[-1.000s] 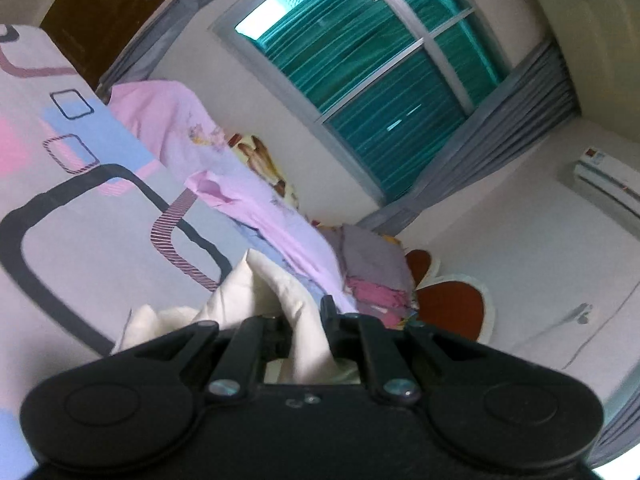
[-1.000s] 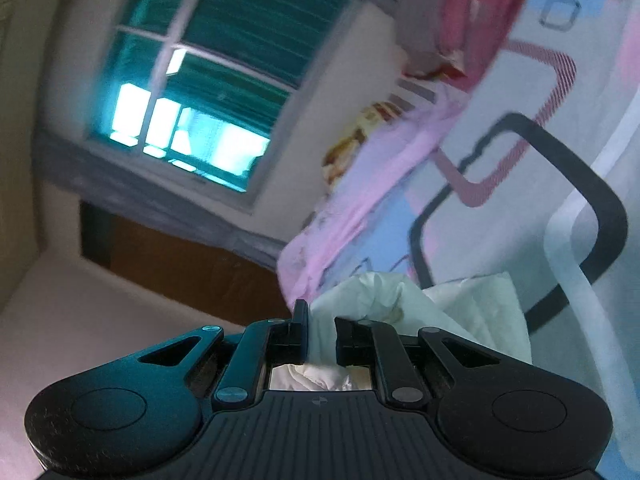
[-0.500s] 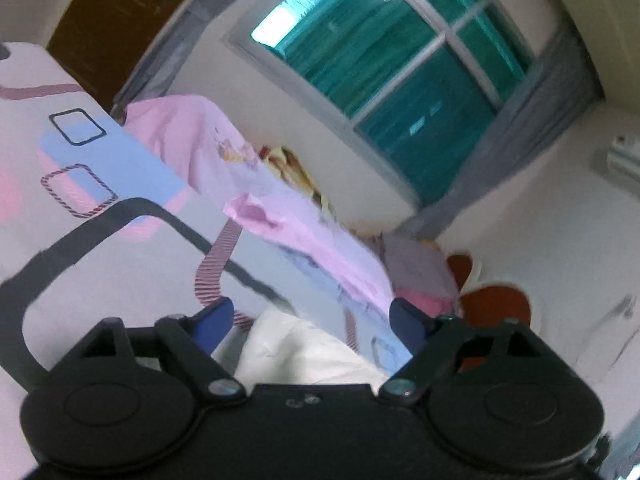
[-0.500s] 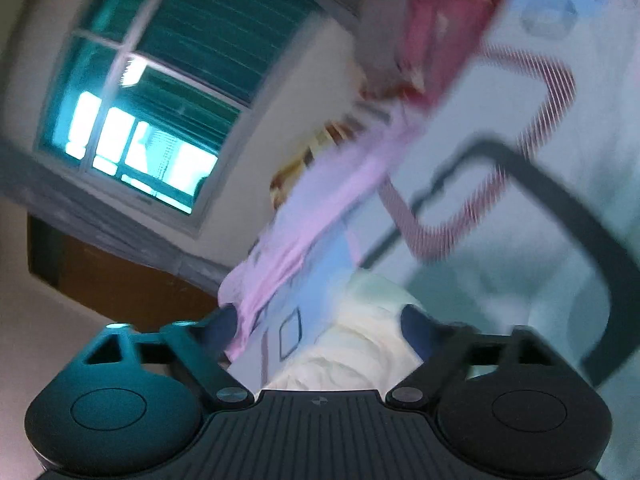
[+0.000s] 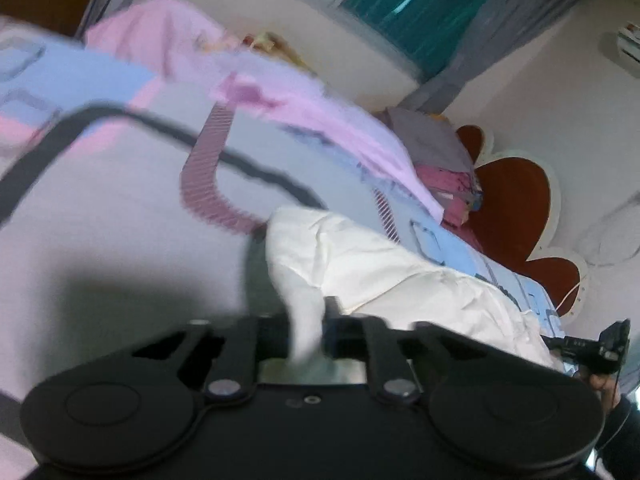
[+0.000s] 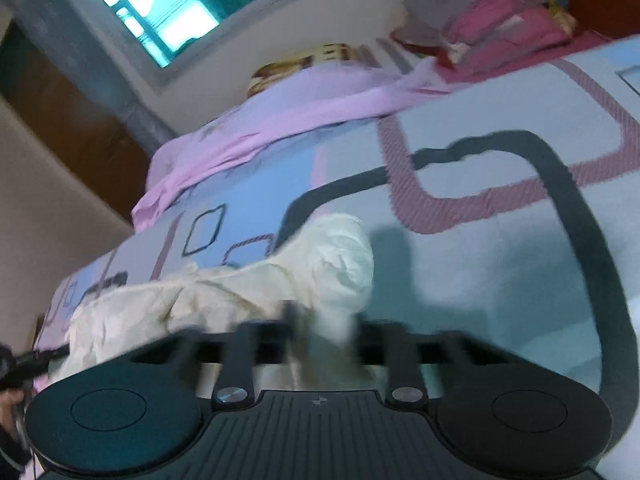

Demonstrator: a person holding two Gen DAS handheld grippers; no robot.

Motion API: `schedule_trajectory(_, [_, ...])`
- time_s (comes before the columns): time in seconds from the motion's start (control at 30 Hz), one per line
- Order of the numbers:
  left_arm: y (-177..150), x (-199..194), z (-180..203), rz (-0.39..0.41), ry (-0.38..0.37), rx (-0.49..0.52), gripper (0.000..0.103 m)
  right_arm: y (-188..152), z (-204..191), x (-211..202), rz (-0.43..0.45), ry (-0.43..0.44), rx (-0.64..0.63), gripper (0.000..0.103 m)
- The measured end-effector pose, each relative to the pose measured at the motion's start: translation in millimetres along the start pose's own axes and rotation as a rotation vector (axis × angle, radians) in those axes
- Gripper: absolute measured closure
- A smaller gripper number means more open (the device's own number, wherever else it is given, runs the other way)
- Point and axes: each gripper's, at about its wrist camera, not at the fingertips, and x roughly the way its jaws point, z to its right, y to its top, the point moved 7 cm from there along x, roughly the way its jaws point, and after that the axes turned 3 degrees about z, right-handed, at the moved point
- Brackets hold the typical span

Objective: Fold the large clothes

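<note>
Cloth, a cream garment (image 5: 384, 268) (image 6: 224, 300), lies crumpled on the patterned bedsheet (image 5: 112, 208) (image 6: 480, 248), well short of the pink blanket (image 5: 304, 104) (image 6: 280, 136). Left gripper (image 5: 307, 332) and right gripper (image 6: 324, 328) each pinch a fold of it.

right claw (image 6: 320, 322) motion-blurred, pink bedding (image 5: 280, 92) smeared

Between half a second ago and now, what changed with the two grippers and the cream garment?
Both grippers were open half a second ago; now the left gripper and the right gripper have each closed on an end of the cream garment, which stretches between them across the patterned bedsheet. Both cameras have tipped down toward the bed. The pink cloth lies where it did.
</note>
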Motion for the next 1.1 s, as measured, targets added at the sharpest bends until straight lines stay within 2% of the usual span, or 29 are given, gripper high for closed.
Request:
schedule_trajectory(0.1, [11,-21,6,0.106,-0.054,-0.007,0.098,15,-6,-23,0.120,0.019,0.010,0.092])
schedule_trajectory(0.17, [12,-20,5,0.119,-0.048,-0.006,0.098,15,-5,-21,0.142,-0.008,-0.008,0.093])
schedule_trajectory(0.27, [0,4,-8,0.034,0.019,-0.020,0.098,-3,7,12,0.036,-0.083,-0.004,0.092])
schedule_trajectory(0.33, [-11,19,-18,-0.012,0.036,-0.045,0.097,-16,14,27,0.007,-0.104,0.008,0.092])
schedule_trajectory(0.5, [-17,26,-32,0.003,0.007,-0.122,0.093,-24,33,22,0.043,-0.045,0.092,0.093])
schedule_trajectory(0.57, [-17,26,-33,0.005,0.007,-0.122,0.093,-23,32,22,0.038,-0.055,0.072,0.093])
schedule_trajectory(0.67, [-14,24,-27,-0.002,0.038,-0.098,0.086,-19,25,19,0.020,-0.086,0.055,0.091])
schedule_trajectory(0.7, [-12,22,-24,0.003,0.053,-0.086,0.079,-17,22,16,0.015,-0.113,0.041,0.077])
schedule_trajectory(0.73, [-9,19,-21,0.011,0.088,-0.068,0.065,-12,16,13,0.024,-0.158,0.018,0.064])
schedule_trajectory(0.77, [-6,11,-17,0.026,0.140,-0.046,0.055,-6,11,1,0.072,-0.227,-0.027,0.029])
schedule_trajectory(0.8, [-3,2,-12,0.058,0.195,-0.007,0.041,-1,4,-15,0.140,-0.250,-0.074,0.022])
schedule_trajectory(0.83, [1,-15,-2,0.114,0.264,0.057,0.035,1,-5,-28,0.180,-0.249,-0.113,0.022])
schedule_trajectory(0.87, [3,-28,10,0.160,0.287,0.104,0.035,2,-16,-39,0.194,-0.251,-0.151,0.022])
schedule_trajectory(0.93, [1,-45,45,0.204,0.241,0.173,0.035,-5,-49,-57,0.216,-0.222,-0.250,0.023])
schedule_trajectory(1.0, [-8,-48,85,0.209,0.204,0.254,0.033,-20,-91,-66,0.230,-0.143,-0.305,0.027])
schedule_trajectory(1.07, [-26,-42,128,0.193,0.135,0.293,0.031,-37,-128,-66,0.230,-0.071,-0.334,0.028])
schedule_trajectory(1.1, [-38,-36,149,0.187,0.114,0.303,0.030,-48,-147,-62,0.220,-0.044,-0.362,0.036])
